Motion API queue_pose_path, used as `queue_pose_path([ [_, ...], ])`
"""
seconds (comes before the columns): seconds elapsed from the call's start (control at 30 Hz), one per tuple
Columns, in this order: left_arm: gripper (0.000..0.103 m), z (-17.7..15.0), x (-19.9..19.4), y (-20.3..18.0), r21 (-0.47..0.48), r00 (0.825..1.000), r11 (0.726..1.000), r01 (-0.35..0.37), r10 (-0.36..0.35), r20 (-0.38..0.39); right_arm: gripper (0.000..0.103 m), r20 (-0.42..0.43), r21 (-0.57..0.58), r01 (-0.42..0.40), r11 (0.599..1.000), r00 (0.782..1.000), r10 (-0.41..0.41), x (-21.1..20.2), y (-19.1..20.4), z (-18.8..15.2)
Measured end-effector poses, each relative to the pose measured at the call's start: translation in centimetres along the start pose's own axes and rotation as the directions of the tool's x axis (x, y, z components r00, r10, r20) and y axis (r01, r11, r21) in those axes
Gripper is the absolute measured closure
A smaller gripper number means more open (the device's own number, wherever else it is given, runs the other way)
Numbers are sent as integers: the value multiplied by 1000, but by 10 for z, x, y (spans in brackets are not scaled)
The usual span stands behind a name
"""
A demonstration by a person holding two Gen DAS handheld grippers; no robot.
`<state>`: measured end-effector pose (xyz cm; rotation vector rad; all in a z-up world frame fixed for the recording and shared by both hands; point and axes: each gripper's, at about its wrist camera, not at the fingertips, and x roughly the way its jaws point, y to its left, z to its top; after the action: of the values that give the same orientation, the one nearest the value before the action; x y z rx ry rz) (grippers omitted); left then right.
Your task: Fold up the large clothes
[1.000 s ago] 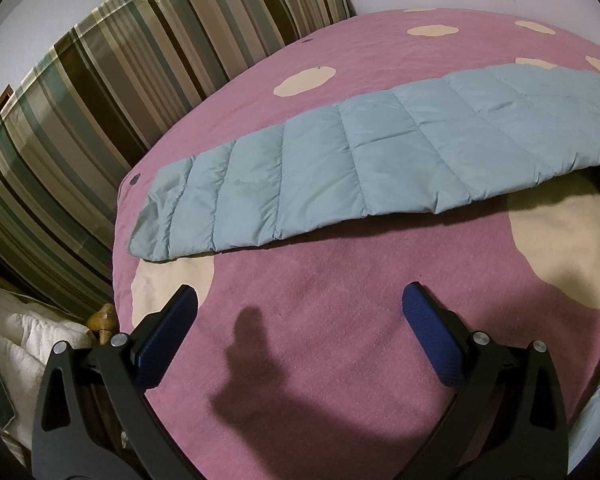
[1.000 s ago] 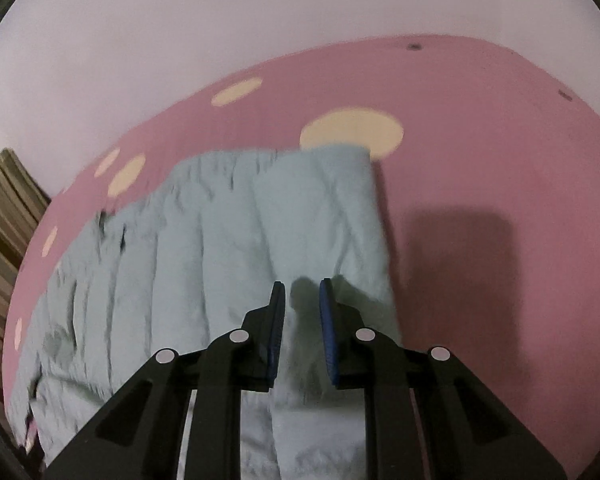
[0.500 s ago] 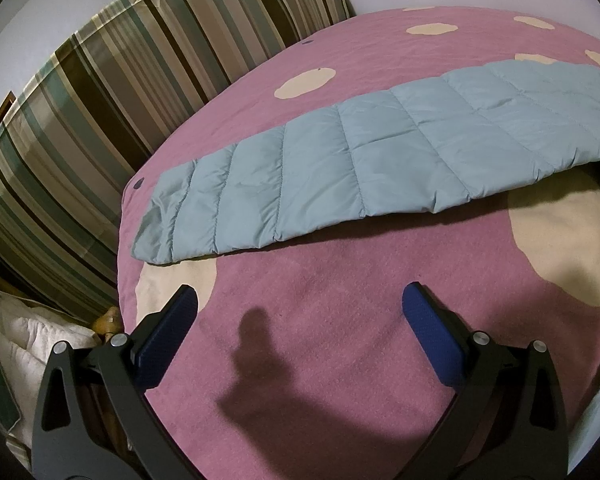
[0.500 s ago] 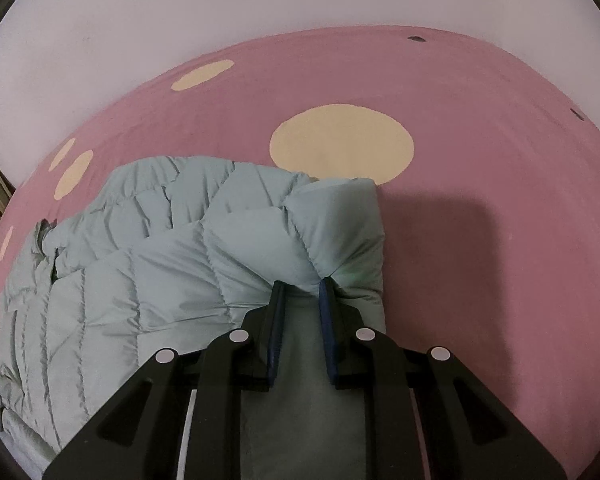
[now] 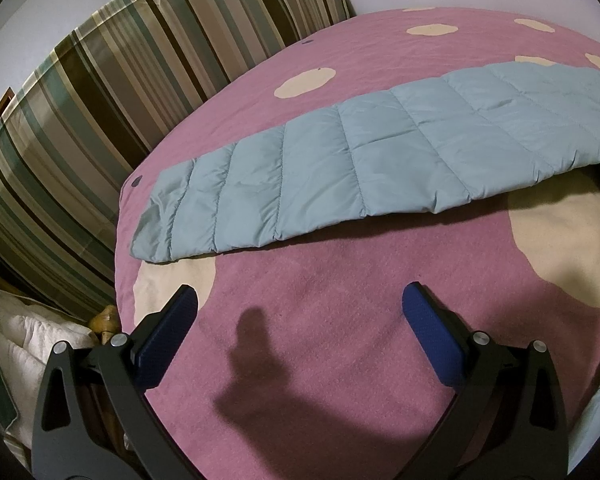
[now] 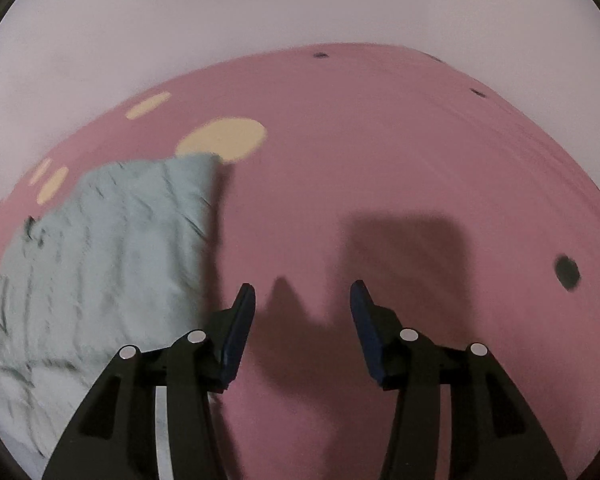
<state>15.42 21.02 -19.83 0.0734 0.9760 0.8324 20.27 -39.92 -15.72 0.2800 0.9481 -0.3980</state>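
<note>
Pale-blue quilted jacket (image 5: 380, 160) lies stretched across the pink spotted blanket (image 5: 320, 300) in the left wrist view, beyond the left gripper (image 5: 300, 316), whose jaws stand wide apart over bare blanket with nothing between them; a striped cushion (image 5: 100, 100) stands past the blanket's far edge. From the right wrist, the jacket (image 6: 112, 248) lies left of the right gripper (image 6: 302, 312), whose jaws are opening, empty, above bare blanket (image 6: 380, 160).

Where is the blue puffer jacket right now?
The blue puffer jacket lies on the pink spotted bedspread, beyond the left gripper; in the right wrist view it sits left of the empty, opening right gripper.
</note>
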Motion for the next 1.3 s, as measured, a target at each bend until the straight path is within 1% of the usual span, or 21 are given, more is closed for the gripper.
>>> queue_pose_path([
  [0.13,2,0,-1,0,2,1000,1000,-3,3,1,53,-42,8,4,1000,999,-4,8,-12,-18],
  [0.2,2,0,0,0,3,1000,1000,-4,4,1,53,-31,-8,12,1000,999,-12,12,-13,-23],
  [0.27,2,1,0,0,4,1000,1000,-5,5,1,48,-12,-43,41,998,999,-41,15,-8,-26],
  [0.33,2,0,0,0,3,1000,1000,-5,5,1,45,-3,-56,57,997,998,-58,16,-6,-29],
  [0.4,2,1,-1,0,4,1000,1000,-5,5,2,42,0,-51,59,997,998,-59,16,-6,-31],
  [0.47,2,1,0,0,3,1000,1000,-5,5,2,34,3,-43,63,997,998,-63,15,-7,-32],
  [0.63,2,1,0,-1,1,1000,1000,-2,2,1,26,3,-44,93,995,996,-93,16,-7,-33],
  [0.73,2,1,0,0,-3,1000,1000,3,-3,1,25,-1,-40,92,995,996,-92,17,-9,-33],
  [0.83,2,1,1,5,-32,999,999,41,-41,-1,24,1,-41,93,995,996,-93,17,-10,-32],
  [0.93,2,-1,6,22,-84,990,987,140,-142,-23,23,1,-38,96,995,995,-96,16,-10,-33],
  [1.0,2,-2,10,34,-105,982,979,176,-182,-45,22,2,-35,94,995,996,-94,16,-10,-33],
  [1.03,2,-2,12,42,-114,980,976,184,-191,-52,22,1,-35,94,995,996,-94,16,-10,-33],
  [1.13,2,-1,17,73,-160,983,973,169,-179,-49,21,2,-34,95,995,996,-95,16,-10,-33],
  [1.2,2,1,25,102,-218,982,960,174,-187,-39,21,2,-34,96,995,995,-96,16,-10,-34],
  [1.23,4,1,30,114,-244,982,955,169,-183,-38,21,2,-33,96,995,995,-96,16,-10,-34],
  [1.27,9,2,36,128,-275,983,948,160,-178,-42,21,2,-32,96,995,995,-96,16,-10,-34],
  [1.3,13,3,45,143,-310,980,936,168,-192,-48,21,2,-34,96,995,995,-96,16,-10,-34],
])
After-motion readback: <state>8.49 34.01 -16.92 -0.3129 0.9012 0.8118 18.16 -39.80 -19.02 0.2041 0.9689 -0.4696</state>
